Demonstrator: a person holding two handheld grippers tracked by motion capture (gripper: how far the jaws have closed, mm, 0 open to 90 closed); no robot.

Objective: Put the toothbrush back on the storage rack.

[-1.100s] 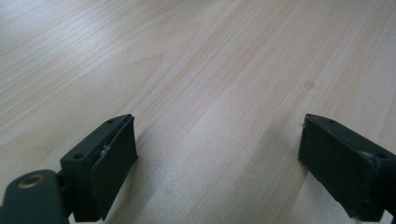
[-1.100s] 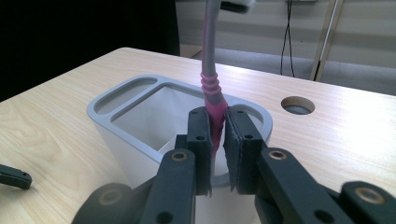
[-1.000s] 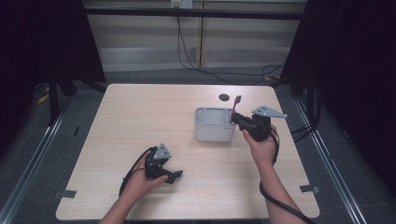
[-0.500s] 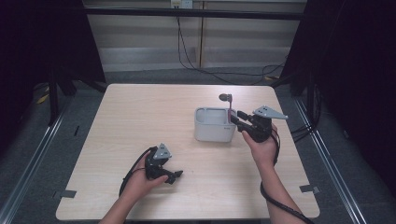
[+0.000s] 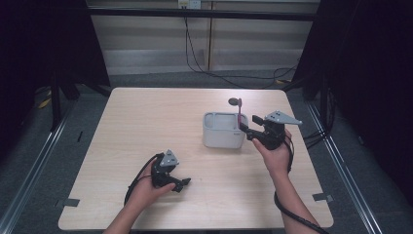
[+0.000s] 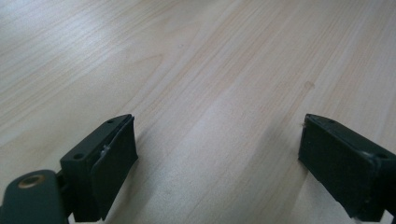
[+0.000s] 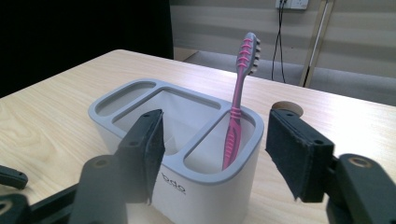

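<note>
Pink toothbrush (image 7: 238,105) stood in grey holder (image 7: 140,100), end compartment. Right gripper (image 7: 212,140) and left gripper (image 6: 217,161): jaws open, empty. Tabletop (image 5: 146,117).

Black tools (image 5: 243,127) (image 5: 182,184), grey 3-cornered plates, black trailing cables.

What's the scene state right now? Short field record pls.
surface: wooden table
holder: grey-white organiser, three compartments
toothbrush: pink toothbrush, upright in the end compartment nearest the right claw, head up
right claw: open, jaws either side of the toothbrush, not touching
left claw: open, over bare table
dark disc: on table behind holder
</note>
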